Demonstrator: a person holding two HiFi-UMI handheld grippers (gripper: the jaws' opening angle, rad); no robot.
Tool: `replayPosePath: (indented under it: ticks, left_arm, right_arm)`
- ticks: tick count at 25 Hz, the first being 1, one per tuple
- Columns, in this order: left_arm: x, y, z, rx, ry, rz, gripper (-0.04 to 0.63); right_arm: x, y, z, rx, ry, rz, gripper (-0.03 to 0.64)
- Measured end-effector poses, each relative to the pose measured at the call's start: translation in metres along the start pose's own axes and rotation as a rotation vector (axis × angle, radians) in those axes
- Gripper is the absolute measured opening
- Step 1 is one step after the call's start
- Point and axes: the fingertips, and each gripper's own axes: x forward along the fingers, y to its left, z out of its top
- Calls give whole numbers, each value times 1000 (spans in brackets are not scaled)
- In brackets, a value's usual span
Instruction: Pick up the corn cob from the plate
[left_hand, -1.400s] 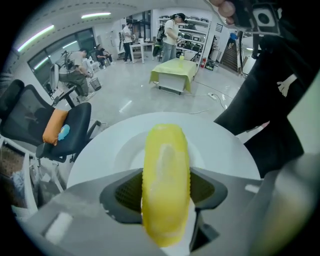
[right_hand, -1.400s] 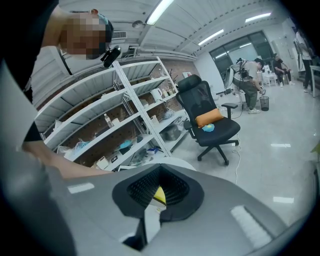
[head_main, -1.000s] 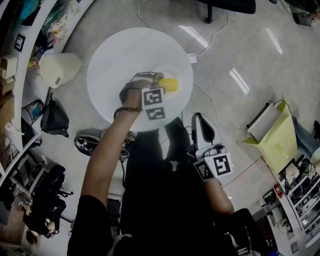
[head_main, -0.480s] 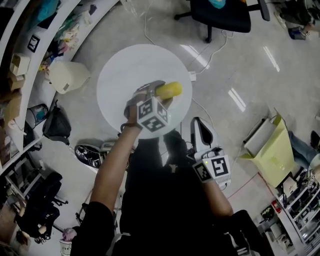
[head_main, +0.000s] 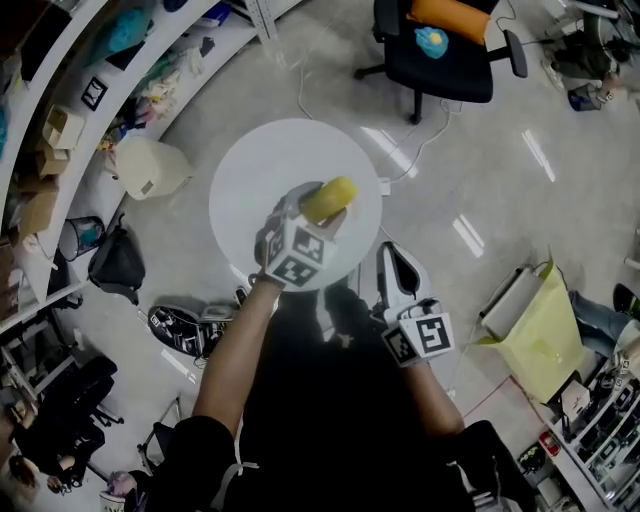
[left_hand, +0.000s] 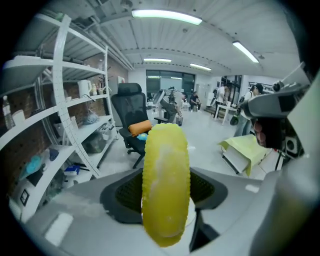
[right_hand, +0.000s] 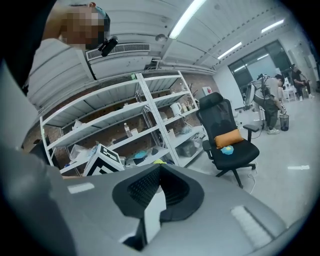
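left claw grips the one corn cob; right claw closed on nothing.

Black office chair, white shelving

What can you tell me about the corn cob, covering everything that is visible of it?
The corn cob is yellow, with fine rows of kernels, rounded ends and a pale, shiny streak down its middle; it looks like plastic. It sits crosswise between the black ribbed jaws of the left gripper, which press on its two sides. Nothing else touches it. It is held in the air, and the head view shows it over the round white table.
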Motion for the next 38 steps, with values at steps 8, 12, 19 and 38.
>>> replayPosePath:
  ticks: [8, 12, 19, 38]
  left_arm:
    - [-52, 7, 42, -53, -177, 104, 268]
    - [-68, 8, 55, -82, -234, 145, 268]
    - [-101, 8, 67, -108, -313, 225, 268]
    - [-189, -30, 79, -141, -465, 278, 268]
  right_arm:
    - [-1, 16, 16, -21, -39, 50, 9]
    - [2, 22, 31, -40, -56, 85, 9]
    - [3, 33, 48, -86, -78, 121, 9]
    - [-17, 64, 70, -141, -134, 165, 9]
